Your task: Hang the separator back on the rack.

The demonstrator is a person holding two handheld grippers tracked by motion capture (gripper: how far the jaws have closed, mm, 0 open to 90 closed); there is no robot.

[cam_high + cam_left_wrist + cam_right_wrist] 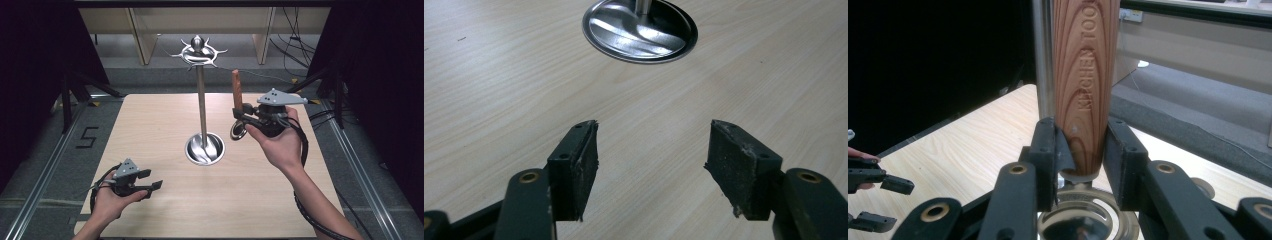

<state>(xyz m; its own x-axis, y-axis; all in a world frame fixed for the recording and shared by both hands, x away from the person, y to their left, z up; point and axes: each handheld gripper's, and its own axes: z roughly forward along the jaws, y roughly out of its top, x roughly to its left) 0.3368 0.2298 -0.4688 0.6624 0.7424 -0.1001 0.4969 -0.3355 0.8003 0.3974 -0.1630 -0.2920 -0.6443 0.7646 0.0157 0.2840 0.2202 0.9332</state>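
A pale wooden table carries a steel hanging stand. The right gripper clamps a wooden-handled utensil upright, its hanging end raised toward the hooks beyond the jaws. The left gripper idles wide open, holding nothing.

The utensil handle is showing reddish, smooth wood grain; the stand is gleaming — polished metal; the table is looking pale, matt wood; the right tongs — matt black plastic.

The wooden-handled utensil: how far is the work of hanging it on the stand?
Done: the right tool has gripped the wooden-handled utensil and holds it upright above the table. Left: hanging it on the hooks of the metal stand, which look bare. The left tool waits open.
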